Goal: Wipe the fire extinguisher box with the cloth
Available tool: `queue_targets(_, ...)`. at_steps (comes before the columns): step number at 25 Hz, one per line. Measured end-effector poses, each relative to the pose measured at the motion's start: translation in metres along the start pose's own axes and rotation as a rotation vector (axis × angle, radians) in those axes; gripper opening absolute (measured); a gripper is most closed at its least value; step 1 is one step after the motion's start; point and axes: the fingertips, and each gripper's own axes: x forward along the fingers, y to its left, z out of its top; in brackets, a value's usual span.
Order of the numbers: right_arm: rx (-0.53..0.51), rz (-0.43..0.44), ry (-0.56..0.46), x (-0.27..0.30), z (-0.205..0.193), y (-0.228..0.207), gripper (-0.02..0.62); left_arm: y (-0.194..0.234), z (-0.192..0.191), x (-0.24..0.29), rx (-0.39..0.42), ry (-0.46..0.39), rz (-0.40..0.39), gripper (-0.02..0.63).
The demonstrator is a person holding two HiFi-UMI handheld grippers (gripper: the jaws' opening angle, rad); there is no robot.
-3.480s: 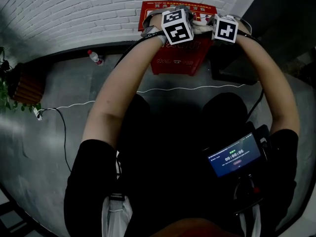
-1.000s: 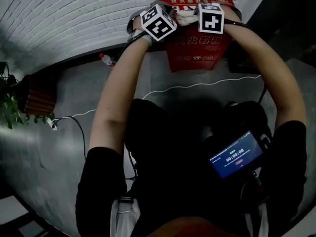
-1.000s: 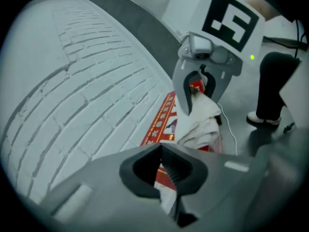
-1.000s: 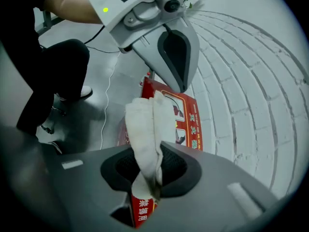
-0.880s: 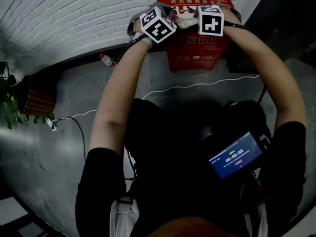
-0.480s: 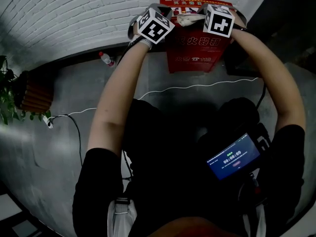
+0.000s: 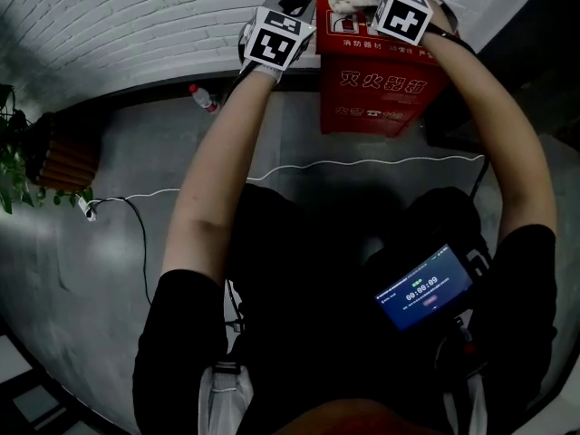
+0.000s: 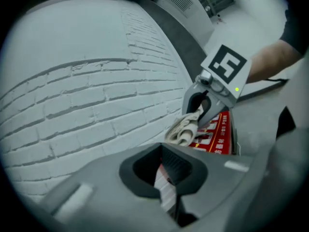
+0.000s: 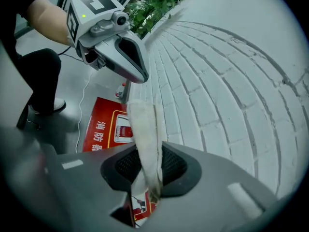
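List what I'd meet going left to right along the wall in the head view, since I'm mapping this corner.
Potted plant → brown wooden planter → plastic bottle → left gripper → red fire extinguisher box.

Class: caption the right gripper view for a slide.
Right tongs grip the cloth above the fire extinguisher box, beside a brick wall.

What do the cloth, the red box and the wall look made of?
Cloth: soft off-white fabric, creased and folded.
Red box: smooth painted shell with printed lettering, probably metal, possibly plastic.
Wall: white-painted brick, matte, with visible mortar joints.
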Motion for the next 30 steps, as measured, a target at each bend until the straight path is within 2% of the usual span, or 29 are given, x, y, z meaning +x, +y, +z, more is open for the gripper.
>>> queue_targets(6, 0.007, -0.045, 0.014, 0.035, 0.012, -0.032, 0.087, 0.016, -0.014, 0.009, -0.015, -0.005, 0.011, 0.003)
queue_targets(10, -0.028, -0.033, 0.035, 0.055, 0.022, -0.039, 0.089, 0.021, -0.019, 0.011, -0.008, -0.014, 0.008, 0.003)
queue_targets(14, -0.067, 0.070, 0.072, 0.074, 0.025, -0.016, 0.087, 0.026, -0.024, 0.008, -0.016, -0.017, 0.017, 0.003)
queue_targets(16, -0.082, 0.083, 0.092, 0.074, 0.023, -0.013, 0.087, 0.028, -0.021, 0.008, -0.014, -0.025, 0.021, 0.003)
queue_targets(20, -0.055, 0.115, 0.088, 0.066, 0.025, -0.002, 0.087, 0.024, -0.035, 0.007, -0.054, 0.013, 0.020, 0.003)
queue_targets(30, -0.134, 0.191, 0.101, 0.022, 0.047, 0.066, 0.087, -0.004, -0.022, -0.029, -0.036, -0.003, 0.012, 0.003)
